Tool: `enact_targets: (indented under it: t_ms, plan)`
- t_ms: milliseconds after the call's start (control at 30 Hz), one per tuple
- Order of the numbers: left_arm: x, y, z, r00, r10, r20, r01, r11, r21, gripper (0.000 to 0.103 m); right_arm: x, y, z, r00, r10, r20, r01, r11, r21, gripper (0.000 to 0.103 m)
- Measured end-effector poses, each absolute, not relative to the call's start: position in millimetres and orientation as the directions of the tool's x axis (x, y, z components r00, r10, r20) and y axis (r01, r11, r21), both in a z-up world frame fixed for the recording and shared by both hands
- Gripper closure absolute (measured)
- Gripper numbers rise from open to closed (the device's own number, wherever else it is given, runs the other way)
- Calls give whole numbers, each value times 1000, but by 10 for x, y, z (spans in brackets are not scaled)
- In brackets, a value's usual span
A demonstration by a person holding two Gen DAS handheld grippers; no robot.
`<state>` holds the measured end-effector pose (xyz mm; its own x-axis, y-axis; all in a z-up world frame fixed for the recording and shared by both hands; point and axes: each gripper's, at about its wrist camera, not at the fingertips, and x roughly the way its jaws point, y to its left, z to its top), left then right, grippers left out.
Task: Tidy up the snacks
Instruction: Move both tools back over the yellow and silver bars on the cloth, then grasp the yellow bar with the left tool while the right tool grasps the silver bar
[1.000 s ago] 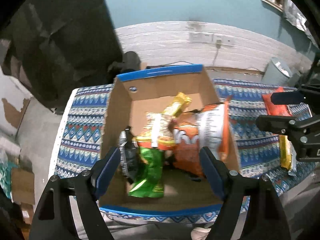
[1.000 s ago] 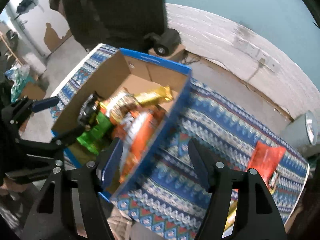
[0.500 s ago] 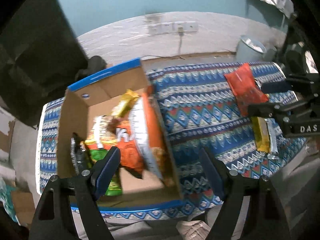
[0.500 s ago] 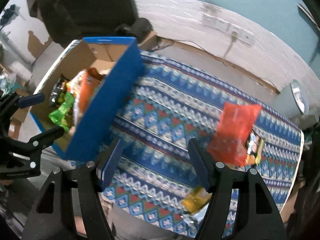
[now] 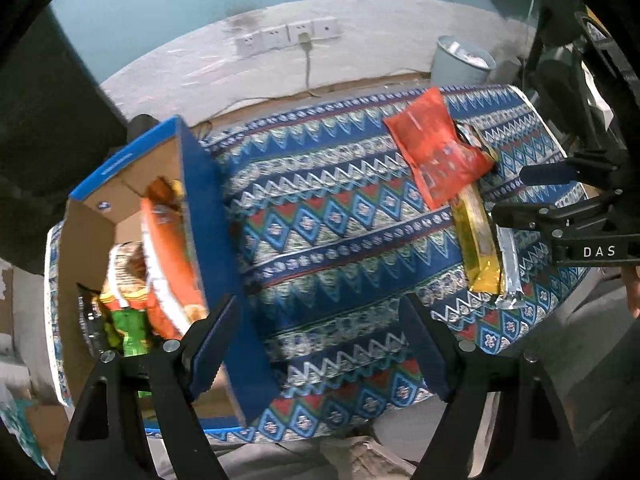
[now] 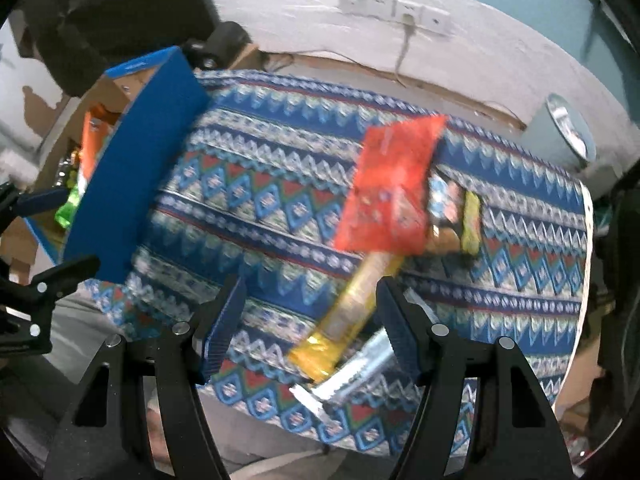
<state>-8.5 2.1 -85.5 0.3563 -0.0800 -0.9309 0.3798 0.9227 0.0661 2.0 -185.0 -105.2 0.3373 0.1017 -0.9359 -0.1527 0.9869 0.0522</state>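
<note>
Left wrist view: box already holds several snacks; beside it on the bench, red bag, yellow bar and silver bar remain. Both the left gripper and the right gripper are spread apart, empty.

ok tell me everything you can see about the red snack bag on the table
The red snack bag is a flat, glossy orange-red plastic pouch with small pale print, too blurred to read. It looks sealed and lies flat on the patterned tablecloth, toward the far right of the table, well apart from the cardboard box. Its near end overlaps the top of a yellow bar wrapper, and another small packet pokes out from under its right edge. Neither gripper touches it.
</note>
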Motion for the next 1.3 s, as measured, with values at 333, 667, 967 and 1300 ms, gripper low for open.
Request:
enact_targets:
  t_ms: [333, 667, 967, 1300]
  plan:
    - [-134, -416, -1294, 280, -45, -959, 426, 901, 83, 21, -215, -2178, -1537, 251, 75, -965, -97, 994, 52, 34]
    - [-149, -664, -1618, 242, -21, -970, 452, 887, 93, 21, -282, -2237, -1890, 183, 50, -982, -95, 995, 33, 34]
    - [-14, -840, -1710, 206, -9, -979, 450, 889, 86, 21, -368, -2406, -2133, 136, 67, -988, -70, 996, 57, 34]
    - [81, -1284, -1763, 182, -35, -983, 482, 874, 58, 21, -630, -3039, -2152, 127, 100, -987, 13, 995, 102, 34]
